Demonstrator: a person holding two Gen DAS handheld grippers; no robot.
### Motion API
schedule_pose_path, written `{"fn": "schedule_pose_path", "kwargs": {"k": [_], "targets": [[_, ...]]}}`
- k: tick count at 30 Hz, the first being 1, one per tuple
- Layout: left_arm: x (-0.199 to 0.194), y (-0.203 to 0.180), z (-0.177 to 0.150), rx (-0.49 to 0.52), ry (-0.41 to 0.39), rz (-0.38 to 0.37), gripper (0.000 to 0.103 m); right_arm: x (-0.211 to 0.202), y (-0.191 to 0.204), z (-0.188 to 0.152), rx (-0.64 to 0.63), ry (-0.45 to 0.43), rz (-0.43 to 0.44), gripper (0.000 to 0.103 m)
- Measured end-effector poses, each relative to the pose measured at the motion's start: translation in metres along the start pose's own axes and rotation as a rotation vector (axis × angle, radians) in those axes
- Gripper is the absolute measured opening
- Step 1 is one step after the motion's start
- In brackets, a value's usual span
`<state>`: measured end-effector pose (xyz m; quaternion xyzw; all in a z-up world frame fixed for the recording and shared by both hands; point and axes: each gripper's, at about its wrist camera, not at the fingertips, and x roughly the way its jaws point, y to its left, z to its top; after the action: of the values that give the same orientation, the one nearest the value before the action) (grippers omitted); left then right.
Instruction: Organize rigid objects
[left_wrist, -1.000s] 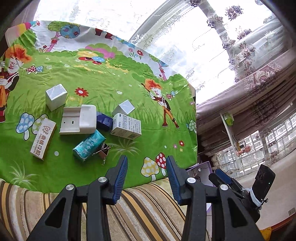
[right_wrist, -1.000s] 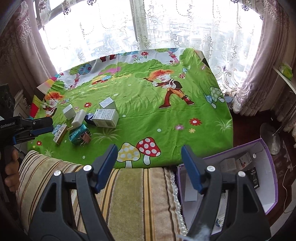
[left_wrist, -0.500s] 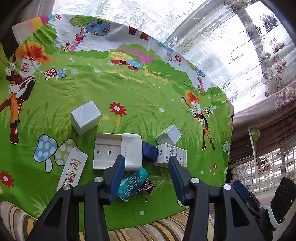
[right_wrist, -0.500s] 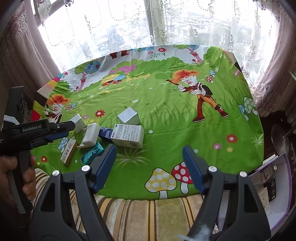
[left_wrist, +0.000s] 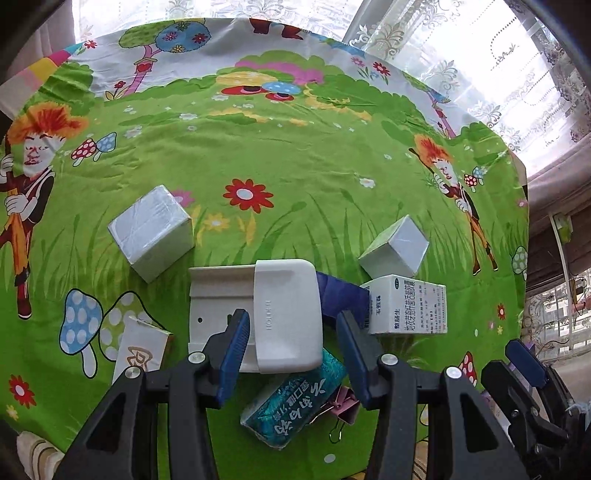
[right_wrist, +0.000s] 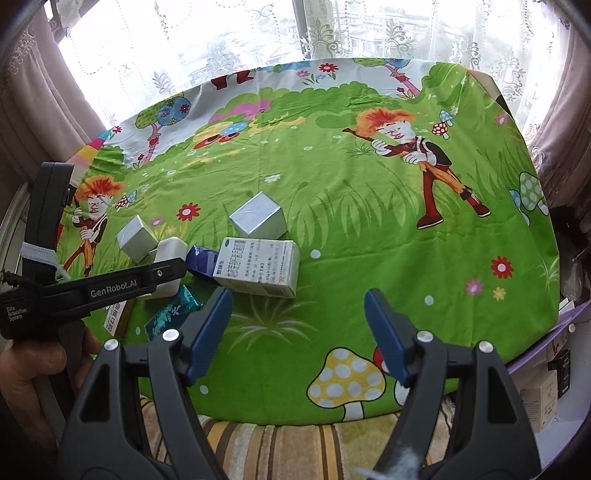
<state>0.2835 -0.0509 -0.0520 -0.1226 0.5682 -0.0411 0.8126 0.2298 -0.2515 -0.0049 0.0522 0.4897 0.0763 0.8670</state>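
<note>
I hold the left gripper (left_wrist: 291, 343) with its fingers apart, low over the white holder (left_wrist: 284, 314) that lies in the near-left cluster on the green cloth (left_wrist: 295, 166), pressed between a blue packet (left_wrist: 341, 293) and a teal tissue pack (left_wrist: 295, 402). To take it cleanly, I judge I should drop straight down so the pads straddle its rounded white body, clear of the medicine box (left_wrist: 406, 306) on the right, then close squarely. The right gripper (right_wrist: 297, 332) hangs level at the near edge, fingers wide apart and empty.
</note>
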Motion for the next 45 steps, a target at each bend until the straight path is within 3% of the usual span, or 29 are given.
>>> {"fn": "schedule_pose_path", "kwargs": {"k": [3, 9, 17, 24, 30, 39, 40, 41, 45], "targets": [[0.003, -0.004, -0.002, 0.044, -0.002, 0.015, 0.038, 0.007, 0.002, -0.001, 0.003, 0.003, -0.001, 0.081], [-0.005, 0.000, -0.006, 0.033, -0.046, -0.019, 0.037, 0.018, 0.013, -0.004, -0.021, 0.022, 0.020, 0.083], [-0.059, 0.012, -0.023, -0.029, -0.194, -0.093, 0.037, 0.033, 0.025, 0.004, 0.004, 0.052, 0.039, 0.085], [-0.091, 0.034, -0.058, -0.095, -0.301, -0.070, 0.037, 0.056, 0.032, 0.013, 0.045, 0.106, 0.054, 0.085], [-0.097, 0.023, -0.081, -0.073, -0.325, -0.078, 0.037, 0.069, 0.043, 0.017, 0.036, 0.124, 0.046, 0.085], [-0.098, 0.014, -0.091, -0.042, -0.328, -0.066, 0.036, 0.087, 0.043, 0.022, 0.049, 0.144, 0.012, 0.085], [-0.097, 0.014, -0.091, -0.045, -0.327, -0.067, 0.036, 0.088, 0.043, 0.021, 0.042, 0.147, 0.003, 0.084], [-0.097, 0.015, -0.091, -0.048, -0.328, -0.068, 0.036, 0.089, 0.043, 0.020, 0.039, 0.152, -0.003, 0.076], [-0.097, 0.015, -0.091, -0.050, -0.327, -0.072, 0.036, 0.083, 0.036, 0.015, 0.050, 0.151, 0.010, 0.075]]}}
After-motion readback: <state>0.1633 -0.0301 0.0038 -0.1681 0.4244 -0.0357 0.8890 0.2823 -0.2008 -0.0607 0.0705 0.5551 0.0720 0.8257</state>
